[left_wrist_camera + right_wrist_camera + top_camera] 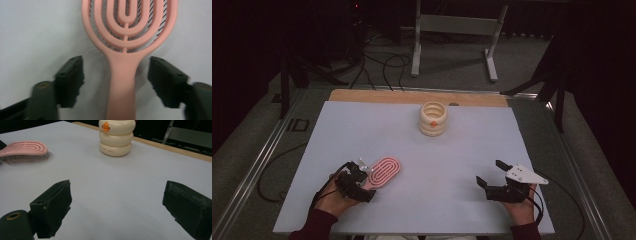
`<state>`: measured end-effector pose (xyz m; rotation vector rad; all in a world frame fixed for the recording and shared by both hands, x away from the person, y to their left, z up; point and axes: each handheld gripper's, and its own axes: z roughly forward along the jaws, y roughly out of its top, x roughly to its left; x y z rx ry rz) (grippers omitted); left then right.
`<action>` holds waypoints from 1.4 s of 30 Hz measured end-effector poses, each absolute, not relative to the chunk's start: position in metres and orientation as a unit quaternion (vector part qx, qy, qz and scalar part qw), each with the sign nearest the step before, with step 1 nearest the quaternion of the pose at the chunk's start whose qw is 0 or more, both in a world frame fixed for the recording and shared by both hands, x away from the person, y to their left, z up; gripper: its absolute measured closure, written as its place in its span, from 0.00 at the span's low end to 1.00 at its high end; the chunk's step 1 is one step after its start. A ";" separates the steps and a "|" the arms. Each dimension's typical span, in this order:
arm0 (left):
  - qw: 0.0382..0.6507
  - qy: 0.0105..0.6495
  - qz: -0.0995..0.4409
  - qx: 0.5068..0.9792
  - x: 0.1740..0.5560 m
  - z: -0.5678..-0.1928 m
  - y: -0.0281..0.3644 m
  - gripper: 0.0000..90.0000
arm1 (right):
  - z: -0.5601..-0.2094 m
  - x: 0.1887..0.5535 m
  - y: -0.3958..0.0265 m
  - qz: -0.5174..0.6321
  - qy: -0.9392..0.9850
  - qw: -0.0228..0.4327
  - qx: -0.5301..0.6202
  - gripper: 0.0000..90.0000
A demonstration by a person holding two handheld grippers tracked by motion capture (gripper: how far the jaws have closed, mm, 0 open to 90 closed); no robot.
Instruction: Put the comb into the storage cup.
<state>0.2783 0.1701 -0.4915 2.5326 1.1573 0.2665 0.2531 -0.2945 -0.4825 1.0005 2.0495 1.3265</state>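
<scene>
High view, left to right. Left gripper (363,184): low on the desk's near-left, jaws half-parted astride the handle of a pink oval plastic hairbrush (383,172) with looped ribs; in the left gripper view the pads stand clear of the handle (121,85) on both sides, so no grip yet. The brush lies flat, bristles down. Judged: approach done; closing, lifting and placing remain. Centre-far: cream ringed ceramic holder (433,119) with orange spot, upright, well apart. Right gripper (493,181): near-right, jaws wide, empty. Surface: pale sheet over the wooden desk (377,95). Room: dark, grey floor, cables, metal stand (456,30).
</scene>
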 end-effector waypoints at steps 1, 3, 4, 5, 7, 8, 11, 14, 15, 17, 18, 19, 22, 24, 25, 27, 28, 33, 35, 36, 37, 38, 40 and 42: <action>0.171 0.408 0.094 0.892 0.278 -0.492 0.170 0.46 | -0.482 0.253 -0.295 0.487 0.752 0.249 0.367 0.09; 0.172 0.409 0.087 0.892 0.279 -0.491 0.171 0.51 | -0.483 0.253 -0.294 0.486 0.752 0.248 0.369 0.09; 0.171 0.412 0.081 0.891 0.279 -0.490 0.171 0.54 | -0.483 0.253 -0.294 0.486 0.752 0.248 0.370 0.09; 0.171 0.412 0.081 0.891 0.279 -0.490 0.171 0.59 | -0.483 0.253 -0.294 0.486 0.752 0.248 0.370 0.09; 0.171 0.412 0.081 0.891 0.279 -0.490 0.171 0.59 | -0.483 0.253 -0.294 0.486 0.752 0.248 0.370 0.09; 0.158 0.402 0.074 0.899 0.279 -0.492 0.169 0.59 | -0.483 0.253 -0.294 0.486 0.752 0.248 0.370 0.09; 0.158 0.398 0.069 0.901 0.279 -0.492 0.168 0.71 | -0.483 0.253 -0.294 0.483 0.753 0.251 0.368 0.09; 0.158 0.396 0.068 0.902 0.281 -0.492 0.168 0.75 | -0.483 0.253 -0.294 0.483 0.753 0.251 0.368 0.09; 0.158 0.396 0.068 0.902 0.281 -0.492 0.168 0.75 | -0.483 0.253 -0.294 0.483 0.753 0.252 0.368 0.09; 0.160 0.397 0.068 0.901 0.282 -0.492 0.168 0.76 | -0.483 0.253 -0.294 0.483 0.754 0.251 0.368 0.09; 0.161 0.397 0.067 0.901 0.282 -0.492 0.169 0.76 | -0.483 0.253 -0.294 0.483 0.754 0.251 0.368 0.09; 0.161 0.396 0.066 0.901 0.282 -0.492 0.169 0.76 | -0.483 0.253 -0.294 0.483 0.754 0.252 0.368 0.09; 0.163 0.398 0.069 0.900 0.282 -0.492 0.170 0.77 | -0.483 0.253 -0.294 0.481 0.755 0.252 0.368 0.09; 0.165 0.399 0.072 0.899 0.282 -0.492 0.170 0.77 | -0.483 0.253 -0.294 0.481 0.755 0.252 0.368 0.09; 0.166 0.400 0.073 0.898 0.282 -0.492 0.170 0.77 | -0.483 0.253 -0.294 0.481 0.755 0.252 0.368 0.09; 0.167 0.400 0.073 0.898 0.282 -0.492 0.170 0.77 | -0.483 0.253 -0.294 0.481 0.755 0.252 0.368 0.09; 0.168 0.400 0.074 0.898 0.282 -0.492 0.170 0.77 | -0.483 0.253 -0.294 0.481 0.755 0.252 0.368 0.09; 0.168 0.401 0.081 0.897 0.282 -0.492 0.171 0.78 | -0.483 0.253 -0.294 0.481 0.755 0.252 0.368 0.09; 0.168 0.402 0.089 0.896 0.282 -0.492 0.171 0.78 | -0.483 0.253 -0.294 0.481 0.755 0.252 0.367 0.09; 0.169 0.402 0.090 0.895 0.282 -0.492 0.171 0.78 | -0.483 0.253 -0.294 0.480 0.755 0.252 0.367 0.09; 0.171 0.403 0.092 0.894 0.282 -0.492 0.171 0.78 | -0.483 0.253 -0.294 0.481 0.755 0.252 0.367 0.09; 0.172 0.405 0.094 0.893 0.283 -0.492 0.171 0.78 | -0.483 0.253 -0.294 0.481 0.755 0.252 0.367 0.09; 0.173 0.406 0.098 0.892 0.283 -0.491 0.172 0.78 | -0.483 0.253 -0.294 0.481 0.755 0.252 0.368 0.09; 0.178 0.409 0.100 0.890 0.283 -0.490 0.173 0.78 | -0.483 0.253 -0.294 0.481 0.755 0.252 0.368 0.09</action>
